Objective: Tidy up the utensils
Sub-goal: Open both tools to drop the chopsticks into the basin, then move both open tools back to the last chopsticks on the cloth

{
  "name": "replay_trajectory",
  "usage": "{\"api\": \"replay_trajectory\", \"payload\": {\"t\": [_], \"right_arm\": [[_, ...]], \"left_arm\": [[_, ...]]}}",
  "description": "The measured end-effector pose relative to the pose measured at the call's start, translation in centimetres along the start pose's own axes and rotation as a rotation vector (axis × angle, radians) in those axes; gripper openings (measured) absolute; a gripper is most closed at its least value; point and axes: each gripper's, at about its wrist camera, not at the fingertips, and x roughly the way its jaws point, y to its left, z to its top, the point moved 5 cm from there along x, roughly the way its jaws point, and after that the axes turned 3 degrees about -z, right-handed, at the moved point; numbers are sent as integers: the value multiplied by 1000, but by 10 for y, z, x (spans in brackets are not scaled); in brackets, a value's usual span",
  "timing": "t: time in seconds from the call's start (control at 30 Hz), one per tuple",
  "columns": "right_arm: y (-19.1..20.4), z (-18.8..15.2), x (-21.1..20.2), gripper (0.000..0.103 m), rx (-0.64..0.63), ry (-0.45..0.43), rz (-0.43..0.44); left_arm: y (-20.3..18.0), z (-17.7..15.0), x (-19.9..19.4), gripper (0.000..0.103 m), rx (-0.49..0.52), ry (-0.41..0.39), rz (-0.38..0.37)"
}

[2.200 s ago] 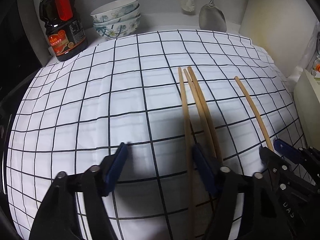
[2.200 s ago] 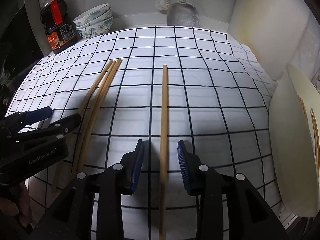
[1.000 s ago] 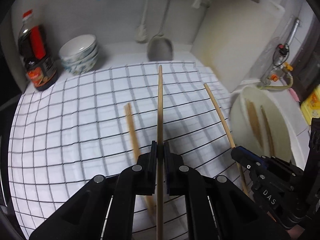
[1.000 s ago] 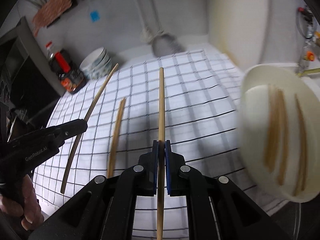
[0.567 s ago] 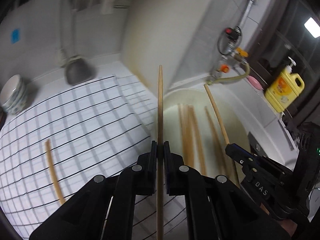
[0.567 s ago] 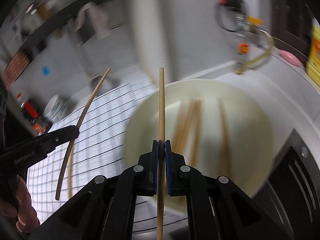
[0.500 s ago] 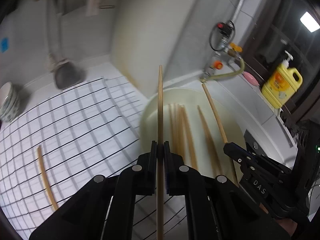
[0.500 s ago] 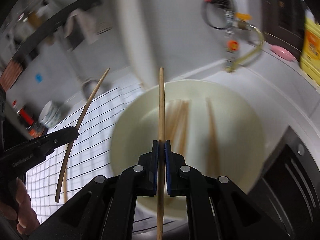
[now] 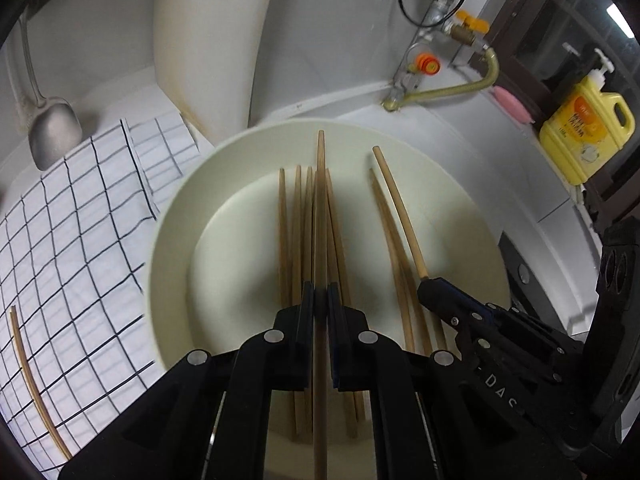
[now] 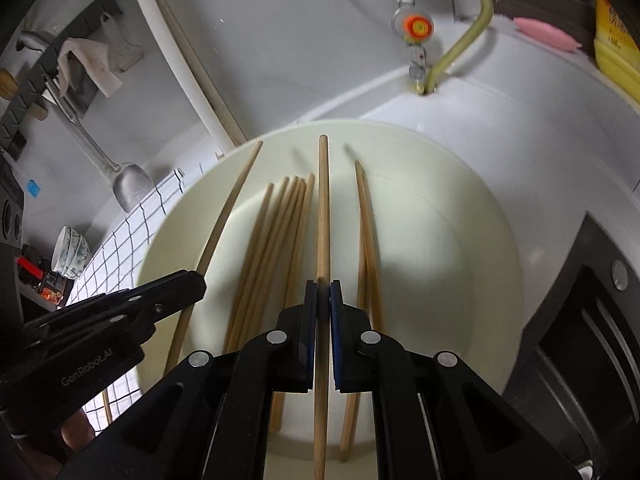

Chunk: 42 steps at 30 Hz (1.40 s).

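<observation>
long plain wooden chopsticks (image 9: 296,240) in cream basin (image 9: 172,216)

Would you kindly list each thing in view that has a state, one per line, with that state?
Left gripper: shut on a chopstick, over the plate.
Right gripper: shut on another chopstick, over the plate.
Plate: holds several loose chopsticks lying lengthwise.
Stray chopstick: flat on the checked cloth, untouched.
Metal spatula: hanging against the wall.
</observation>
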Motion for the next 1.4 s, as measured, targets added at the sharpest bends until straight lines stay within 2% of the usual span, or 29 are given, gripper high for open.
{"api": "replay_trajectory", "payload": {"t": [0.5,0.57,0.63,0.7,0.87,1.0,1.07,1.17,1.23,1.27,1.4], "right_arm": [[-12,7,21,6,-5,35,-17],[-14,8,18,9,-2,25,-19],[-16,8,16,11,2,18,-25],[-18,8,13,11,6,11,-26],[-18,3,4,13,9,3,-33],[-12,-3,-5,15,7,-5,-31],[-7,-7,-10,20,2,-7,-25],[1,-13,-18,21,-8,-8,-18],[9,-19,-25,24,-10,-10,-7],[13,-22,-28,27,-12,-11,-2],[33,-34,-38,30,-41,-7,6]], "left_arm": [[3,-3,33,9,0,63,79],[4,-3,31,20,-2,67,94],[6,-3,27,45,-9,56,106],[9,-2,19,56,-25,28,108],[14,0,6,57,-35,12,117],[20,-4,-12,65,-43,-19,129],[23,-6,-21,66,-41,-30,137],[30,-12,-39,69,-39,-48,144],[37,-18,-51,76,-43,-61,155],[42,-21,-58,77,-48,-67,160],[64,-36,-83,81,-71,-91,188]]}}
